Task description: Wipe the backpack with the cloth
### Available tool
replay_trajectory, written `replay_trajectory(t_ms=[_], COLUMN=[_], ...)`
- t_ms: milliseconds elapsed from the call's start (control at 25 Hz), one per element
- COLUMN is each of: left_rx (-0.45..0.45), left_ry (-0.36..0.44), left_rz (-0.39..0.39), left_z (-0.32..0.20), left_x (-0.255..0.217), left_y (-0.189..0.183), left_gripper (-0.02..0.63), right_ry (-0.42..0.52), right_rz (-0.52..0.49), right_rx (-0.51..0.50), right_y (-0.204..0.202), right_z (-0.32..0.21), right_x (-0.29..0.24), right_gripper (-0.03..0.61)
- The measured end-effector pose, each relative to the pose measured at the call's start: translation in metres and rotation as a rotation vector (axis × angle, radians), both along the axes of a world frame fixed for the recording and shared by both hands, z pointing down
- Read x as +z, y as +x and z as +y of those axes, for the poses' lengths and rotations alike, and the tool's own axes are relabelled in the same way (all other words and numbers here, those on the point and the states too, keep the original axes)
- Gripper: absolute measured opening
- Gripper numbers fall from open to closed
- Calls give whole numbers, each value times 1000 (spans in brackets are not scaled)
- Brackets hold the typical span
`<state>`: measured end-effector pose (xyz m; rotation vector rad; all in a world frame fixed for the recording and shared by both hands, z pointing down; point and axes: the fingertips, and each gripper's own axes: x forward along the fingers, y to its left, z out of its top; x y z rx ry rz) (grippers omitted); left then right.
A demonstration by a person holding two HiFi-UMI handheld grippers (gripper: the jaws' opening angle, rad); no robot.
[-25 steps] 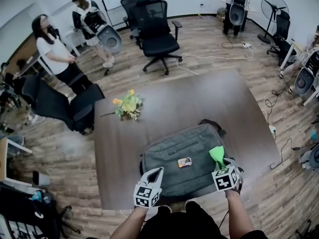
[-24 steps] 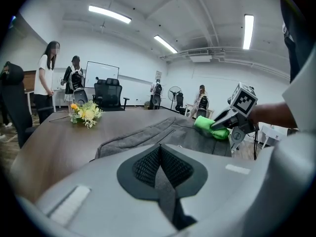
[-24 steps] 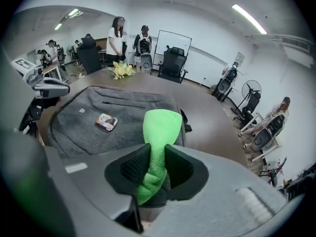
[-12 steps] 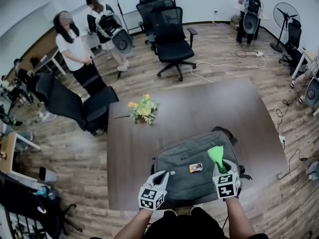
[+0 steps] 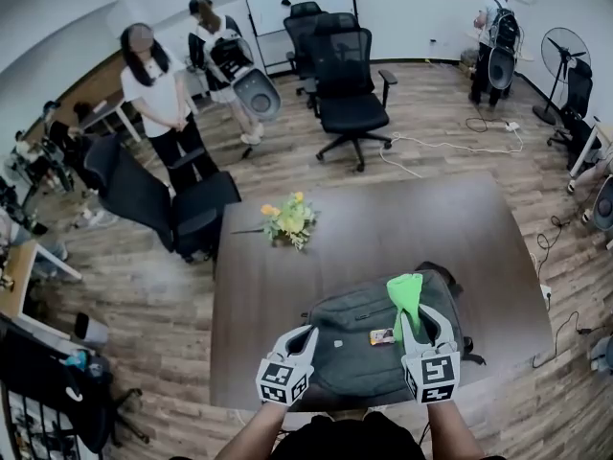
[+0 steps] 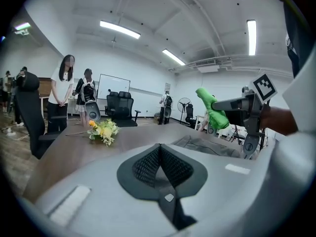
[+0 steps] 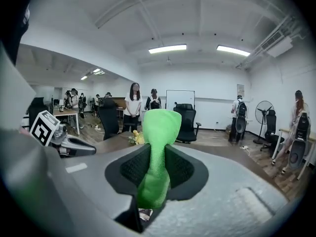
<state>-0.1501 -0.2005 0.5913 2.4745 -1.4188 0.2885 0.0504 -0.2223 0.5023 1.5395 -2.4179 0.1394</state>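
A dark grey backpack (image 5: 364, 338) lies flat at the near edge of the brown table (image 5: 383, 228), with a small colourful tag (image 5: 381, 336) on its front. My right gripper (image 5: 414, 326) is held above the backpack's right half, shut on a bright green cloth (image 5: 406, 295) that sticks up past the jaws; the cloth (image 7: 157, 147) fills the gap between them in the right gripper view. At the backpack's near left corner my left gripper (image 5: 299, 338) hovers with its jaws together and nothing in them. In the left gripper view the backpack (image 6: 207, 144) lies ahead beyond the shut jaws.
A bunch of yellow flowers (image 5: 289, 220) lies on the table's far left part. Black office chairs (image 5: 350, 94) stand beyond the table and at its left (image 5: 153, 199). Two people (image 5: 163, 99) stand at the far left, another at the far right. Cables run across the wooden floor.
My right gripper has lifted the green cloth higher and carried it a little left over the backpack. The head view has shifted, so the table sits further right. The left gripper holds beside the backpack.
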Motion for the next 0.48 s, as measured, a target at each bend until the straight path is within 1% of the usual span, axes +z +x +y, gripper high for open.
replay_trajectory(t_ms=[280, 400, 480], left_rx=[-25, -37, -46], left_ry=[56, 69, 76], left_rz=[18, 17, 16], left_z=[-4, -3, -3], left_x=[-25, -30, -32], left_y=[-12, -17, -21], left_gripper=[18, 18, 18], right_ry=[136, 167, 170], right_rz=[-66, -71, -64], right_rx=[-54, -61, -54], right_y=[-22, -27, -29], right_z=[-1, -3, -5], right_x=[-28, -36, -37], right_gripper=[89, 89, 87])
